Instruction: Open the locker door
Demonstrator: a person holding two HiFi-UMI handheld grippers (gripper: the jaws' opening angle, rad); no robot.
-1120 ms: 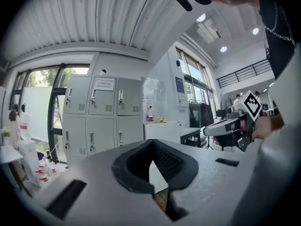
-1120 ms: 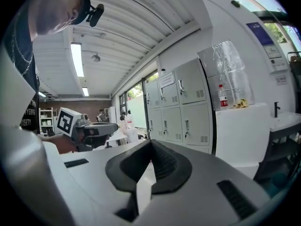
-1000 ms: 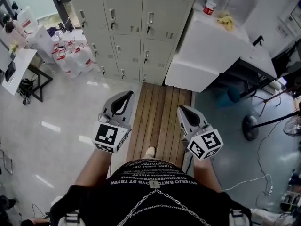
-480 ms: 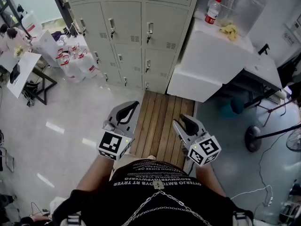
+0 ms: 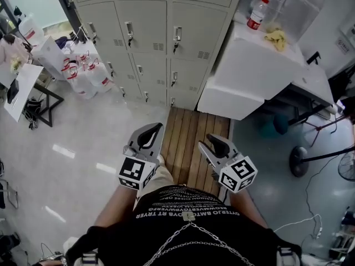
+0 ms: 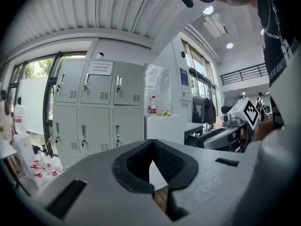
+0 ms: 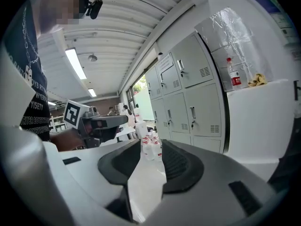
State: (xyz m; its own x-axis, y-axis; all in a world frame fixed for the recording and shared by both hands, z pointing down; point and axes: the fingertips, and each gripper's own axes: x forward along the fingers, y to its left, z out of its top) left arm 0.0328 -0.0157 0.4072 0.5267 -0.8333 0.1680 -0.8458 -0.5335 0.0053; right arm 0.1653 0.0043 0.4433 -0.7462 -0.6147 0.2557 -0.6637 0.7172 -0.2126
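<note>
Well ahead, past the brown wooden floor boards (image 5: 186, 126), the grey metal locker bank (image 5: 150, 15) has every door shut. Left tongs (image 5: 151, 128) closed, empty. Right tongs (image 5: 213, 143) have just been opening, empty. Risk: they slip off the small latch handle (image 5: 177, 35).

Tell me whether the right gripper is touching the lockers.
Apart. The head view shows the right gripper, whose empty jaws have just been opening, held low, with bare wooden floorboards between it and the lockers.
</note>
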